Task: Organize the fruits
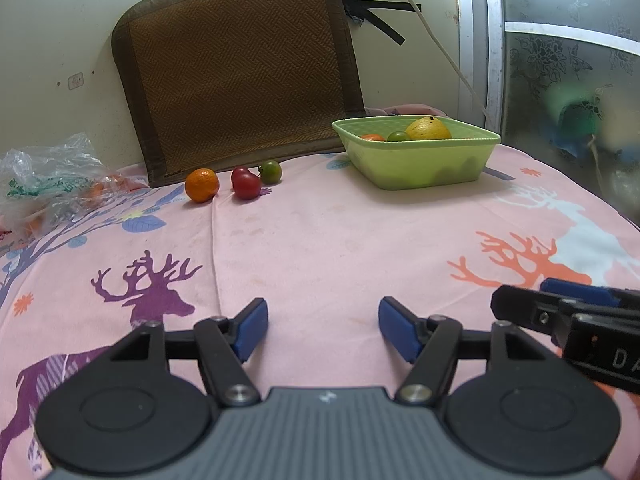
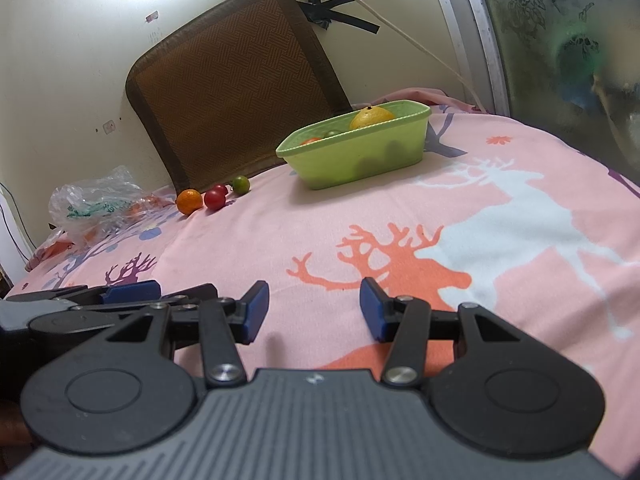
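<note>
Both the left gripper [image 1: 323, 330] and right gripper [image 2: 314, 310] hover empty, jaws spread, low over the pink blanket [image 1: 320, 240]. The loose orange [image 1: 202, 185], red fruits [image 1: 245, 183] and green fruit [image 1: 271, 171] lie far ahead, left of the green tub [image 1: 416, 160], likely nearer the left gripper.

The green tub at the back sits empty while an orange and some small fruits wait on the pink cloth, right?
Not empty: the left wrist view shows the green tub already holding a yellow fruit and smaller ones. The orange and small fruits do wait on the pink cloth.
</note>
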Action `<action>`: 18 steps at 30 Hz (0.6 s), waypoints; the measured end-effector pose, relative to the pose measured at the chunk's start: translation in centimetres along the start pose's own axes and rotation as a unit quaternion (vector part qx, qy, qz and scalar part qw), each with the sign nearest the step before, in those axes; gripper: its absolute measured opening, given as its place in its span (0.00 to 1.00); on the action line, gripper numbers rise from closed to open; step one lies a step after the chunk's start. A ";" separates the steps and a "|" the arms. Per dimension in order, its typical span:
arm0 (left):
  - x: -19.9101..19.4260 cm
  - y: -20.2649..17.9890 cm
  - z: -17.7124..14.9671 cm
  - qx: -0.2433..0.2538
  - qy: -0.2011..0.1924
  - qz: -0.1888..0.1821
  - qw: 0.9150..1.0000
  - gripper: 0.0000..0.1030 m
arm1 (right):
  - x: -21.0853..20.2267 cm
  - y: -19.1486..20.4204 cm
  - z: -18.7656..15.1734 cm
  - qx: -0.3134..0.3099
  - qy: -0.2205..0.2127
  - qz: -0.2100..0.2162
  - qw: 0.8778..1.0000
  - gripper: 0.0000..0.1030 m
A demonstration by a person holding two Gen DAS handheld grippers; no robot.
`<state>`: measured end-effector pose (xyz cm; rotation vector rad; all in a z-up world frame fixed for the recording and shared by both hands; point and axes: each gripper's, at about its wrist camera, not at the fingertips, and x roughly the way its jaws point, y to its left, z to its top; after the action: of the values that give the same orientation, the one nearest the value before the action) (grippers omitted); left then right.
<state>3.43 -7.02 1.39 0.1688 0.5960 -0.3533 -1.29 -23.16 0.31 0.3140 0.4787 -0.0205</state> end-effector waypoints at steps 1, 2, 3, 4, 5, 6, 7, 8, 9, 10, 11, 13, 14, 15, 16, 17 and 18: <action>0.0 0.0 0.0 -0.001 0.000 0.000 1.000 0.63 | 0.0 0.0 0.1 -0.002 0.001 -0.001 1.000 0.52; -0.1 0.1 0.0 -0.004 0.000 -0.001 1.000 0.64 | 0.0 0.1 0.1 -0.005 0.004 -0.004 1.000 0.51; -0.1 0.2 0.0 -0.009 0.000 -0.005 1.000 0.66 | 0.0 0.3 0.2 -0.011 0.007 -0.008 1.000 0.51; -0.1 0.6 0.0 -0.019 0.000 -0.010 1.000 0.70 | 0.1 0.5 0.3 -0.018 0.010 -0.010 1.000 0.51; -0.1 1.1 0.1 -0.029 0.001 -0.014 0.999 0.72 | 0.1 0.7 0.3 -0.024 0.011 -0.010 1.000 0.51; -0.1 1.6 0.1 -0.039 0.003 -0.017 0.999 0.72 | 0.3 0.8 0.4 -0.029 0.014 -0.008 0.999 0.51; 0.0 2.2 0.2 -0.046 0.004 -0.017 0.999 0.71 | 0.5 1.0 0.5 -0.032 0.015 -0.007 0.999 0.51; 0.0 2.6 0.2 -0.050 0.004 -0.018 0.999 0.71 | 0.6 1.1 0.6 -0.034 0.017 -0.006 0.999 0.51; 0.0 3.1 0.2 -0.052 0.001 -0.011 0.999 0.71 | 0.8 1.2 0.8 -0.036 0.020 -0.002 0.999 0.51; -0.1 3.7 0.2 -0.052 -0.002 0.000 0.999 0.71 | 1.1 1.4 1.0 -0.038 0.021 0.001 0.999 0.51; -0.1 4.2 0.3 -0.054 -0.004 0.005 0.998 0.71 | 1.3 1.6 1.2 -0.042 0.021 0.003 0.999 0.51; 0.1 5.7 0.3 -0.064 -0.004 0.012 0.998 0.71 | 1.8 2.4 1.5 -0.058 0.022 0.008 0.998 0.51; 0.3 6.6 0.4 -0.072 -0.001 0.014 0.997 0.71 | 2.2 2.8 1.7 -0.066 0.024 0.010 0.997 0.51; 0.4 7.5 0.4 -0.082 0.003 0.012 0.997 0.71 | 2.6 3.2 1.9 -0.075 0.028 0.015 0.997 0.51; 0.5 8.3 0.5 -0.090 0.003 0.014 0.996 0.71 | 3.2 3.7 2.1 -0.083 0.033 0.020 0.996 0.51; 0.5 8.9 0.6 -0.091 0.000 0.020 0.996 0.71 | 3.7 4.1 2.5 -0.092 0.037 0.027 0.995 0.51; 0.5 9.4 0.7 -0.091 -0.004 0.026 0.996 0.71 | 4.4 4.7 3.0 -0.101 0.041 0.035 0.993 0.51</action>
<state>7.71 1.42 2.18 0.0080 0.6117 -0.2476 4.39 -19.33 2.21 0.1333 0.5470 0.1093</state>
